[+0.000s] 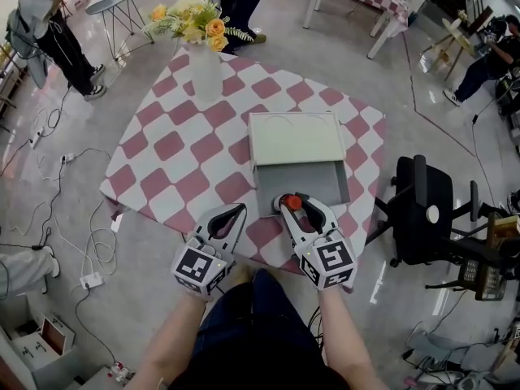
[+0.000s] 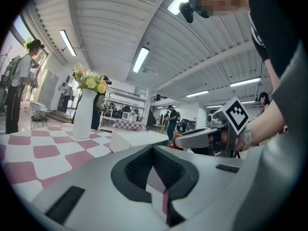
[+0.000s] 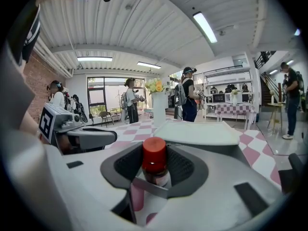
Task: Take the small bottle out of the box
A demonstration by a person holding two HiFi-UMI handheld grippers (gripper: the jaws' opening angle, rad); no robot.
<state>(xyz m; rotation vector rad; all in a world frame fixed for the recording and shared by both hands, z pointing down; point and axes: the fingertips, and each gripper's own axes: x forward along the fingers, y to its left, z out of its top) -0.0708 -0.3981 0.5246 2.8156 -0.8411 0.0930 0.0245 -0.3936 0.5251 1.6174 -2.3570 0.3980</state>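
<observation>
right gripper is clamped on the small bottle. pads grip the glass body on both sides and the red cap sticks up above the jaws. bottle is upright. in the head view it sits at the near left corner of the box's open drawer. in the right gripper view checkered cloth shows under it. can't tell if it's fully clear of the drawer rim.

left gripper is closed, tips meeting, nothing between them. it's just left of the right gripper, over the near edge of the table, pointing about level.

box is pale grey-green, mid table, with its drawer pulled out toward the near side. the rest of the drawer looks bare.

table has a pink and white checkered cloth. white vase with yellow flowers stands at the far left corner, well apart from the box. black office chair is on the floor to the right of the table.
</observation>
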